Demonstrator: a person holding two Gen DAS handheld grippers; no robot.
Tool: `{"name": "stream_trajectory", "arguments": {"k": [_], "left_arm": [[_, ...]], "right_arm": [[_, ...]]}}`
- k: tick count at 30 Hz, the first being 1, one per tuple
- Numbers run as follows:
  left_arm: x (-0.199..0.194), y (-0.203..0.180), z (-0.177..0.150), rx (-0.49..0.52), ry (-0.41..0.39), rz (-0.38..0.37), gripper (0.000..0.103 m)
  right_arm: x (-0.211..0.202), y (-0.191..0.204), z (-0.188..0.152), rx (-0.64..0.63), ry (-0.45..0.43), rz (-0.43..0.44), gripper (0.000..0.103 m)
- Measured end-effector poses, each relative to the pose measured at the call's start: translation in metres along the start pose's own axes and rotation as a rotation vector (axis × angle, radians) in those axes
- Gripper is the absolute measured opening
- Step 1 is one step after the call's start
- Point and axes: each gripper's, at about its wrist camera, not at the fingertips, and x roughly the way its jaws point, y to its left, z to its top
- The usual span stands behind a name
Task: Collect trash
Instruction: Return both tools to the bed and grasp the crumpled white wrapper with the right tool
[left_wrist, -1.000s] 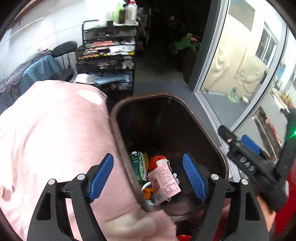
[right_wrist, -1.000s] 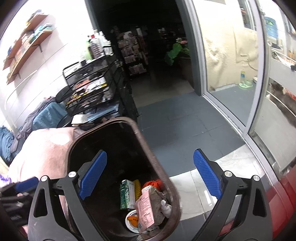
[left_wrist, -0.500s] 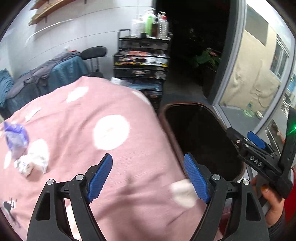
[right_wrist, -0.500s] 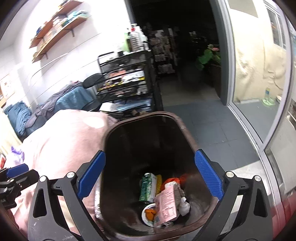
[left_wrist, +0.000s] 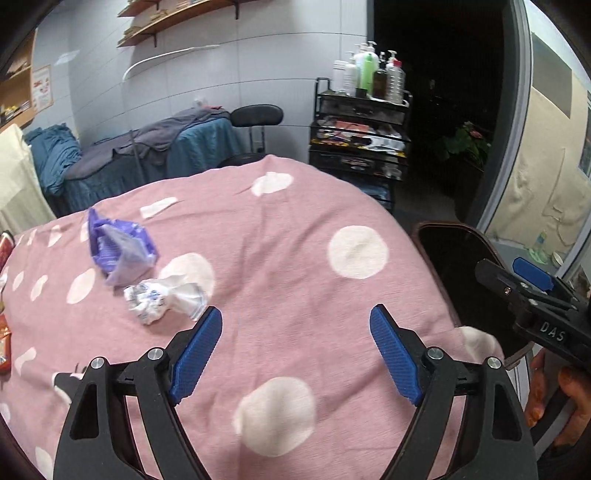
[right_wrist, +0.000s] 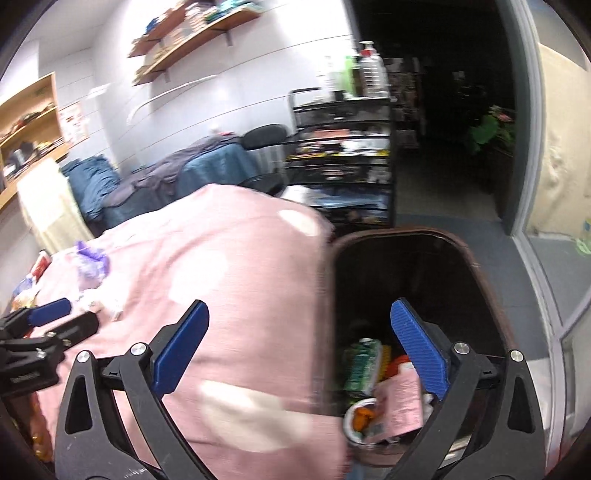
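Left gripper (left_wrist: 295, 354) hangs over the pink spotted cover (left_wrist: 295, 258), jaws wide apart with nothing between them. Right gripper (right_wrist: 299, 350) also stands wide open and empty, straddling the cover's right edge and the dark trash bin (right_wrist: 476, 266). A crumpled white wrapper (left_wrist: 164, 301) and a purple wrapper (left_wrist: 118, 251) lie on the cover, far left of the left gripper, touching each other. The bin, right of the cover, holds a green carton (right_wrist: 362, 362) and a pink packet (right_wrist: 399, 406).
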Motion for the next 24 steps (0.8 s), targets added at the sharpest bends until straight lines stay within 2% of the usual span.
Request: {"name": "stream_trajectory", "arguments": {"k": [14,24], "left_arm": [[-0.014,0.105,-0.019,-0.180,-0.005,0.132,0.081],[-0.031,0.197,-0.031,-0.362,0.007,0.253,0.081]], "right_arm": [[0.038,0.117,0.016,-0.106,0.127,0.299,0.097],[0.077,0.213,0.010,-0.286,0.243,0.419,0.097]]}}
